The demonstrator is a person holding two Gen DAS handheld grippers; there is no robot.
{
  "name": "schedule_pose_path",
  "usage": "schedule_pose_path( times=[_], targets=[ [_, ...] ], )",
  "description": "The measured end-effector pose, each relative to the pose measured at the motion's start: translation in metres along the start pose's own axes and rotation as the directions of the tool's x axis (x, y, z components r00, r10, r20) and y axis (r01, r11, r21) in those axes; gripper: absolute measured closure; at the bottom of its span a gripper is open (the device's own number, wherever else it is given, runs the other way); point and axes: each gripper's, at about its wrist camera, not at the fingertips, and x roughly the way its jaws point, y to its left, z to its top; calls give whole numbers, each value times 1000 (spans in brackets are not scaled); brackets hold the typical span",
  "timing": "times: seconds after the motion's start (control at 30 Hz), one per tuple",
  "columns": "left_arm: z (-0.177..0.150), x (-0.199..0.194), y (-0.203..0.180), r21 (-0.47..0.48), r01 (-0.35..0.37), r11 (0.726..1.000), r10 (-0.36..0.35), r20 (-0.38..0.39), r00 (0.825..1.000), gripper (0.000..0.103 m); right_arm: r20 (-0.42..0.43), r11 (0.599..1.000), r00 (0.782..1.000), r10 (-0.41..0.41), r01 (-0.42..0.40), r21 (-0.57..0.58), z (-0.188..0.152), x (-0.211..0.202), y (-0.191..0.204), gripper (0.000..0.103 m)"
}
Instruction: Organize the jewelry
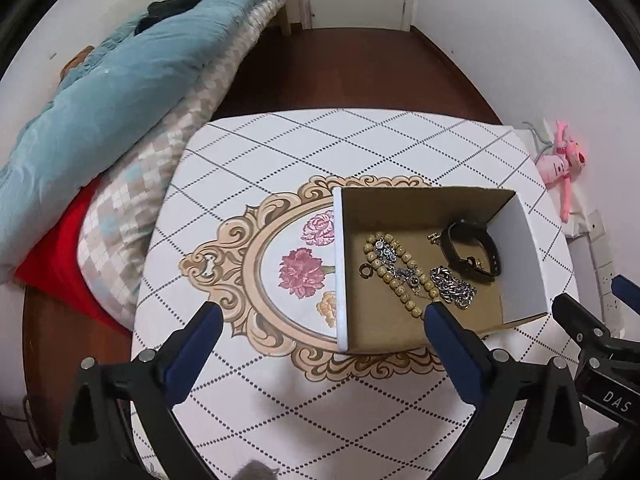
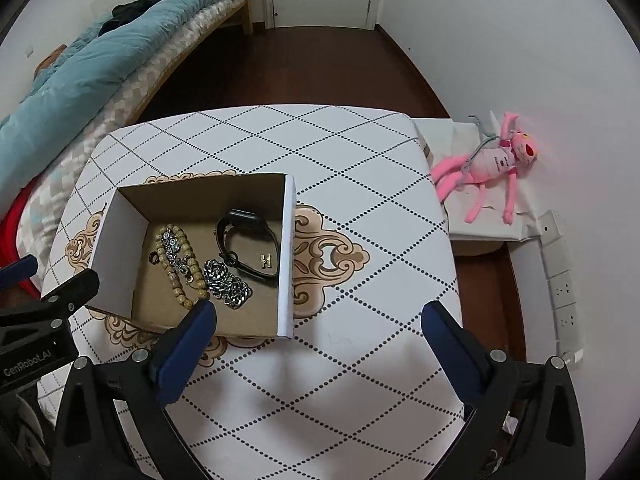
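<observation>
Two grippers, left gripper (image 1: 322, 316) and right gripper (image 2: 318, 314), both spread wide and holding nothing, hover at the near edge of the cardboard box (image 2: 286, 256) on the patterned table (image 2: 360, 360). Contents: wooden bead strand (image 2: 182, 260), light and limp, best pinched mid-strand; steel chain (image 2: 228, 284), heavier and likely slippery; black watch (image 2: 248, 248), semi-stiff, taken by its strap.

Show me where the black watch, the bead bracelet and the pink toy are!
black watch (image 2: 240, 218): right wrist view, on its dark face.
bead bracelet (image 2: 180, 280): right wrist view, on the tan beads.
pink toy (image 2: 494, 164): right wrist view, on its white belly.
</observation>
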Motion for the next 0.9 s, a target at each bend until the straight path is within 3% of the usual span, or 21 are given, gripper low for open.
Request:
schedule_pose_path(
  times=[0.23, 0.4, 0.9],
  targets=[
    [-16, -52, -2, -10, -22, 1000, 23, 84, 996, 1, 54, 1000, 998, -19, 19, 6, -10, -41, 2, 0],
    [-27, -97, 1, -16, -3, 1000, 5, 120, 993, 1, 129, 999, 991, -33, 31, 15, -23, -93, 2, 0],
    [-42, -214, 5, -27, 41, 999, -32, 286, 958, 1, 335, 999, 941, -38, 26, 40, -47, -241, -9, 0]
  ],
)
